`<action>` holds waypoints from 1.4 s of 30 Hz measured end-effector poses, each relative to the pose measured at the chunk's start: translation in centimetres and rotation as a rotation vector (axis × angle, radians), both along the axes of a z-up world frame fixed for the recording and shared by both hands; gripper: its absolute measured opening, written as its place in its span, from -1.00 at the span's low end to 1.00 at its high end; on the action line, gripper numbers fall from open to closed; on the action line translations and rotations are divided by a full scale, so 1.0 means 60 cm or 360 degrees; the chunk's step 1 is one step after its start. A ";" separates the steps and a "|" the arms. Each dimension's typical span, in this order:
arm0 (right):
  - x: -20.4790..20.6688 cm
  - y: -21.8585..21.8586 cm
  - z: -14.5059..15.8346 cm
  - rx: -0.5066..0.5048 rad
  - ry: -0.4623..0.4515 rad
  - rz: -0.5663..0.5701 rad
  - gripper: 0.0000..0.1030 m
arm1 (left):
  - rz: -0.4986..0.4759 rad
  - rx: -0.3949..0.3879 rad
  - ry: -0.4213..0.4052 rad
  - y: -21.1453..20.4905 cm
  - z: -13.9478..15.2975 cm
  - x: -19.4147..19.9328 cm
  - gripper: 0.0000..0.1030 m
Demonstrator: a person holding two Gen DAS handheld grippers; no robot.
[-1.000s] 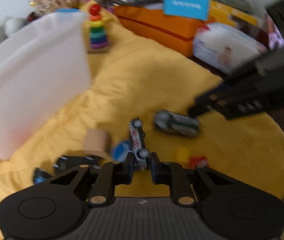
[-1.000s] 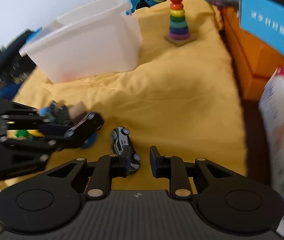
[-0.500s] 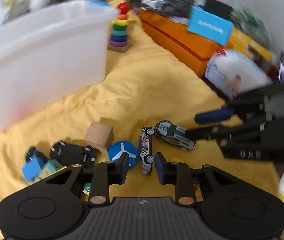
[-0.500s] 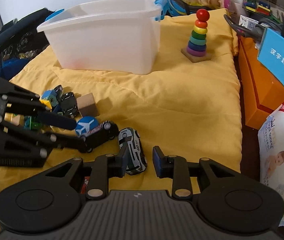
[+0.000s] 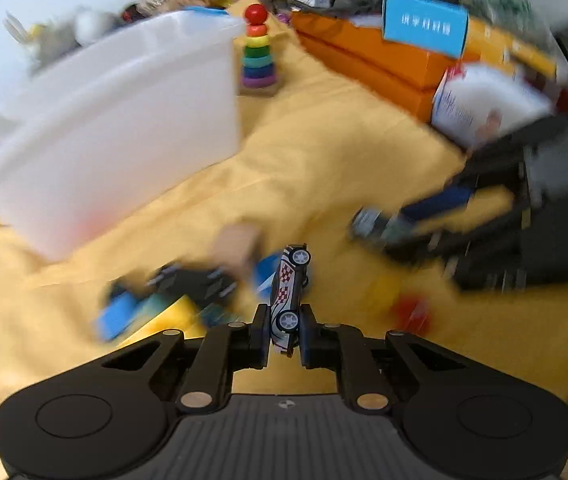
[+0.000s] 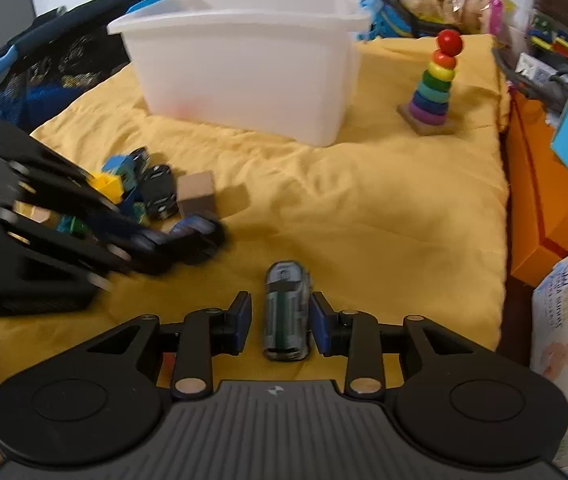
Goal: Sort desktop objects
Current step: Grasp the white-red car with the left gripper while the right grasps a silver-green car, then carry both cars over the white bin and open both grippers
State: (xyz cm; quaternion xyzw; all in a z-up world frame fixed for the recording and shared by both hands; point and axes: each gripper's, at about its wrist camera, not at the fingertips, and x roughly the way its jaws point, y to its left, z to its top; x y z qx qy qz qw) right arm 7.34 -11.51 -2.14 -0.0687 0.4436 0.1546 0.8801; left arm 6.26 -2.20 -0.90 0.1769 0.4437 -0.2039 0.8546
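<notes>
**Left tongs clamp checkered car; right tongs straddle grey car**

Left tongs, bottom centre of the left wrist view, are closed tight on a white toy car with red checks; the car sits on its side between the pads, nose pointing up-frame. Right tongs, bottom centre of the right wrist view, are opening, with a grey-green toy car between the pads; a small gap shows each side and the car lies on the yellow blanket.

Left of the right tongs: the other tongs, blurred, then a cluster with a wooden cube, a black car and blue and yellow blocks. White plastic bin stands upper centre on the blanket. Rainbow ring stacker stands upper right, apart from the bin. Orange box lies along the right edge.
</notes>
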 end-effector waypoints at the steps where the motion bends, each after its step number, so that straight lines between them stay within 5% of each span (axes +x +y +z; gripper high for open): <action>1: 0.000 0.002 -0.003 -0.0003 0.0001 0.0015 -0.28 | 0.0009 0.0093 -0.0010 0.007 -0.004 -0.012 -0.68; 4: 0.006 0.008 -0.018 -0.0064 0.0017 0.0021 -0.23 | -0.0061 0.0338 -0.0066 0.001 -0.027 -0.050 -0.62; 7: 0.011 0.004 -0.025 -0.0042 0.0039 0.0016 -0.23 | -0.0161 0.0430 -0.0142 -0.023 -0.039 -0.082 -0.37; 11: 0.012 0.002 -0.023 -0.0053 0.0040 0.0046 -0.25 | -0.0198 0.0179 -0.0102 -0.030 -0.024 -0.100 -0.19; 17: 0.014 0.000 -0.022 -0.0037 0.0044 0.0068 -0.24 | 0.0131 -0.0054 -0.0103 0.013 -0.006 -0.064 -0.14; 21: 0.018 0.003 -0.030 -0.0045 0.0057 0.0064 -0.12 | 0.0143 -0.0034 -0.0008 0.016 -0.044 -0.032 -0.15; 24: 0.016 0.002 -0.036 -0.0039 0.0038 0.0057 -0.13 | 0.0148 -0.0149 0.0088 0.029 -0.057 -0.020 -0.31; 26: 0.012 0.004 -0.035 -0.0048 0.0023 0.0059 -0.36 | 0.0137 -0.0179 0.0102 0.033 -0.053 -0.021 -0.32; 29: 0.008 0.010 -0.029 -0.0079 0.0034 0.0070 -0.36 | 0.0110 -0.0214 0.0102 0.038 -0.038 -0.024 -0.32; 34: 0.006 0.022 0.006 -0.0102 -0.0012 0.0097 -0.36 | 0.0106 -0.0284 -0.0059 0.059 0.035 -0.015 -0.32; 42: 0.078 0.043 0.135 -0.0007 -0.0334 0.0052 -0.36 | 0.0169 -0.0336 -0.0556 0.087 0.189 0.091 -0.32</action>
